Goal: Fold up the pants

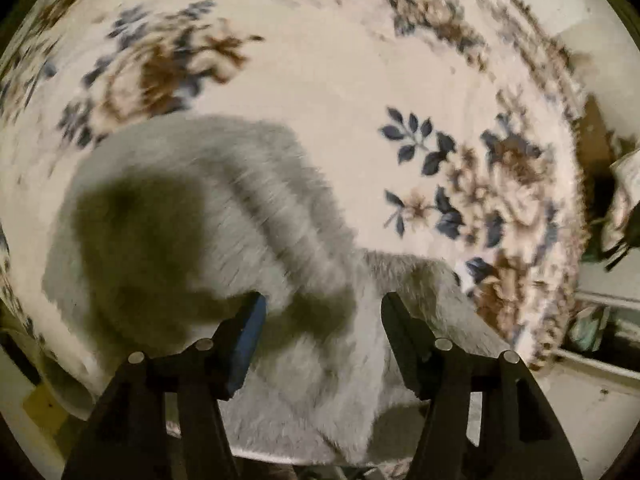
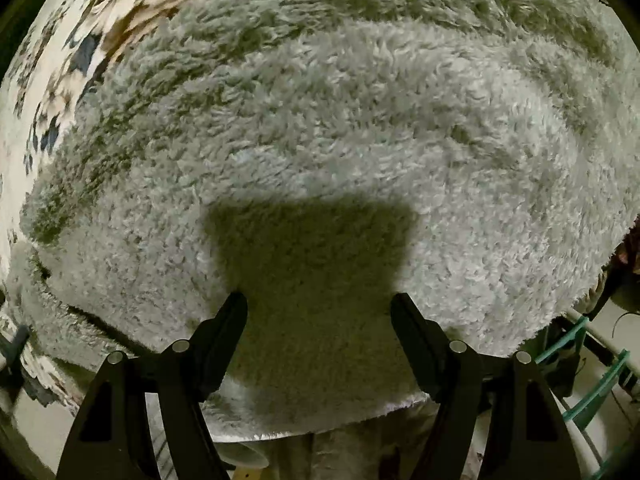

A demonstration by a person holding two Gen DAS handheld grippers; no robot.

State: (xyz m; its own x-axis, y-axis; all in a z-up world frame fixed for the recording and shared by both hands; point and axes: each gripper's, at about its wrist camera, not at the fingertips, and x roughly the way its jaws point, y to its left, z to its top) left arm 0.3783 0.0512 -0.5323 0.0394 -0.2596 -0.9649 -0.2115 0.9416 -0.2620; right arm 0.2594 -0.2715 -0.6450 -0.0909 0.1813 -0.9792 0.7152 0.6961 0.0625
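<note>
Left gripper [image 1: 322, 306] released above grey fleece pants [image 1: 192, 216], right gripper [image 2: 318, 304] released over pants, floral cloth [image 1: 360, 80] beneath

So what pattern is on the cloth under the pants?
Cream cloth with blue and brown flower sprays; clearest in the left wrist view. The pants are plain grey.

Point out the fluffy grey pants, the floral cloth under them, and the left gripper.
fluffy grey pants [image 2: 340, 128]: right wrist view, on the open pile.
floral cloth [image 1: 340, 72]: left wrist view, on a plain cream patch.
left gripper [image 1: 324, 304]: left wrist view, midway between the spread fingertips.
</note>
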